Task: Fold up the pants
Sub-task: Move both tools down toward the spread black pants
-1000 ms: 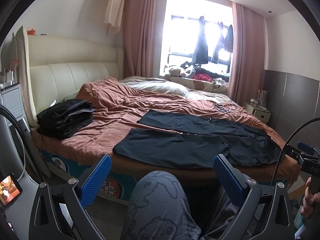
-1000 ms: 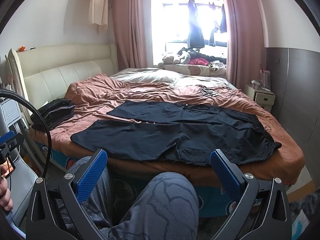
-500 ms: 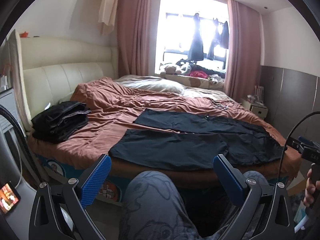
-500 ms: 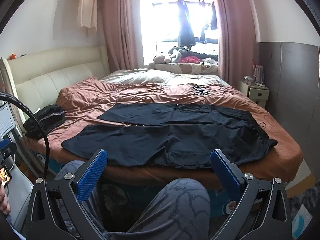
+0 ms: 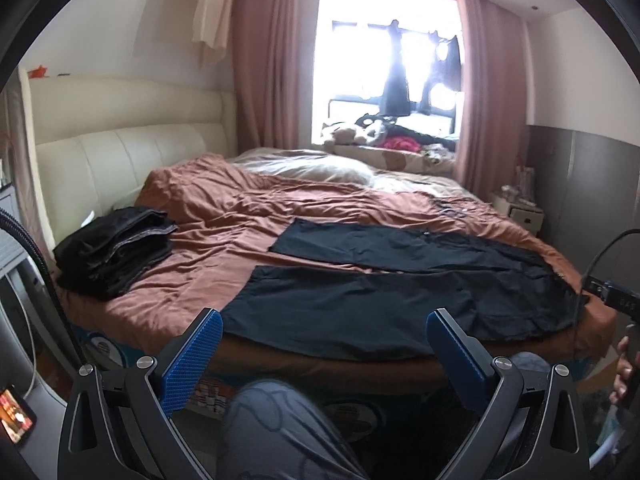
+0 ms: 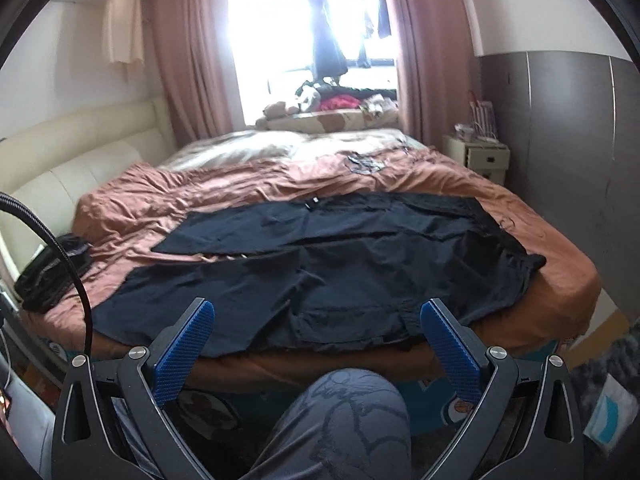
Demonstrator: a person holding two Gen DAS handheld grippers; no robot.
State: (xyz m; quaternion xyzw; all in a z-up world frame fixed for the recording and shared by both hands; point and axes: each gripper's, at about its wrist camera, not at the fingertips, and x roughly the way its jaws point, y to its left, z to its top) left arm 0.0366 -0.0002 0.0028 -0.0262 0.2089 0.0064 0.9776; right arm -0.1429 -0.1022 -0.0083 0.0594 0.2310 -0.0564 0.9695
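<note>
The left gripper (image 5: 324, 332) is held level, pointing forward, its two blue-padded fingers (image 5: 191, 356) spread wide apart — nothing sits between them. The right gripper (image 6: 316, 322) has the same pose, level and forward, with its ribbed blue fingers (image 6: 450, 344) equally splayed and empty. Below each gripper a bent knee (image 6: 352, 412) in grey patterned trousers rises into view; the other knee (image 5: 280, 428) shows under the left gripper. At the far right edge of the left wrist view, the person's right hand (image 5: 624, 368) wraps a dark handle — only the fingers show.
</note>
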